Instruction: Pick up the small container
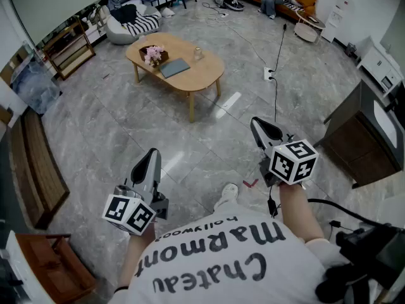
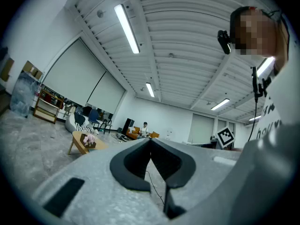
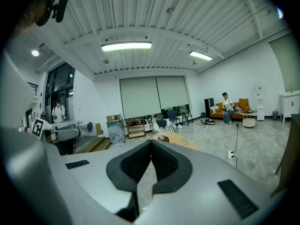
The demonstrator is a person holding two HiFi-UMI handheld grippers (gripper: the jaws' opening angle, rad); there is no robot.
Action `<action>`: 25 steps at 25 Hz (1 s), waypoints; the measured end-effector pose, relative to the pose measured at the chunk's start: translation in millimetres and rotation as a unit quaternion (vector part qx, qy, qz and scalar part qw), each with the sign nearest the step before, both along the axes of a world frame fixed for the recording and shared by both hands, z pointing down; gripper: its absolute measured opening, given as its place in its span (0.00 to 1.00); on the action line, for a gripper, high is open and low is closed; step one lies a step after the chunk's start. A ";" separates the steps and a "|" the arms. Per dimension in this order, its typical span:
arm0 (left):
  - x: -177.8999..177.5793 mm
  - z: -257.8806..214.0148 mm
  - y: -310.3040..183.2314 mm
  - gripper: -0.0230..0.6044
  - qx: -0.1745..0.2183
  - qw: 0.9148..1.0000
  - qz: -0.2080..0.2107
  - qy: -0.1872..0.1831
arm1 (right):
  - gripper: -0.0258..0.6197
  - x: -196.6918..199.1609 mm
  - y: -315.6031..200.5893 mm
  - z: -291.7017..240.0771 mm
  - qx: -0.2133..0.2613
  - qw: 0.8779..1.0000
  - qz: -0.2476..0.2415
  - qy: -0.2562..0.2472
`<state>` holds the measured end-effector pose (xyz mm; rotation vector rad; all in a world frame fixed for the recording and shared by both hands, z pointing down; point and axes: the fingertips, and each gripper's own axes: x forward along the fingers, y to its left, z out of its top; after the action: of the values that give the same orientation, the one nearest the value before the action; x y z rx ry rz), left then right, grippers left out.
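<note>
The small container (image 1: 198,54), a little clear jar, stands on the light wooden coffee table (image 1: 205,73) far ahead across the floor. Both grippers are held close to the person's body, well short of the table. My left gripper (image 1: 154,152) points forward at lower left with its jaws closed tip to tip and nothing between them (image 2: 150,140). My right gripper (image 1: 257,123) points forward at lower right, its jaws also closed and empty (image 3: 151,142). In the right gripper view the table (image 3: 180,139) shows just past the jaw tips.
On the table stand a box of pink flowers (image 1: 152,55) and a flat grey pad (image 1: 174,67). A black cable (image 1: 276,84) runs over the grey floor from a socket. A dark cabinet (image 1: 354,141) stands right, a wooden bench (image 1: 39,163) left, a striped beanbag (image 1: 131,25) beyond.
</note>
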<state>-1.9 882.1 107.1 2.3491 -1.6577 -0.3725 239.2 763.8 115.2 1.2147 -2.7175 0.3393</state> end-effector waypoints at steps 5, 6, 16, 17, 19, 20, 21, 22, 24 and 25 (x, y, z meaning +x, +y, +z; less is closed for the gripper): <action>-0.1 0.0 -2.7 0.06 -0.004 1.000 0.001 0.000 | 0.06 -1.4 -2.1 2.6 -0.007 1.000 -0.001 0.002; 0.7 0.6 -4.2 0.06 -0.005 1.000 0.003 0.000 | 0.06 -1.3 -2.6 3.8 -0.009 1.000 -0.002 0.002; 15.6 8.0 -69.5 0.06 -0.005 1.000 0.003 -0.006 | 0.06 16.6 -64.5 17.1 -0.029 0.999 -0.004 -0.014; 18.2 7.5 -81.8 0.06 -0.001 1.000 0.002 -0.005 | 0.06 20.6 -77.9 16.5 -0.026 1.000 -0.002 -0.013; 22.4 8.8 -110.0 0.06 0.000 1.000 -0.001 0.006 | 0.06 31.5 -108.1 17.8 -0.027 1.000 0.004 -0.005; 24.1 10.5 -125.4 0.06 -0.002 1.000 -0.001 0.017 | 0.06 38.1 -124.6 19.2 -0.028 1.000 0.007 0.000; 26.1 12.7 -141.4 0.06 -0.006 1.000 -0.001 0.028 | 0.06 45.2 -141.5 20.3 -0.030 0.999 0.010 0.005; 28.6 15.2 -157.5 0.06 -0.012 0.999 0.000 0.040 | 0.06 52.9 -158.6 20.8 -0.032 0.999 0.014 0.009; 36.3 20.0 -188.9 0.06 -0.023 0.998 0.003 0.056 | 0.06 69.1 -191.8 20.3 -0.038 0.999 0.018 0.014; 41.1 21.1 -203.2 0.06 -0.024 0.998 0.002 0.055 | 0.06 77.3 -207.0 20.3 -0.042 0.999 0.019 0.014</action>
<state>39.2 678.9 128.2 2.2545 -1.5935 -0.4495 316.5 556.8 135.5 1.2389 -2.6312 0.4326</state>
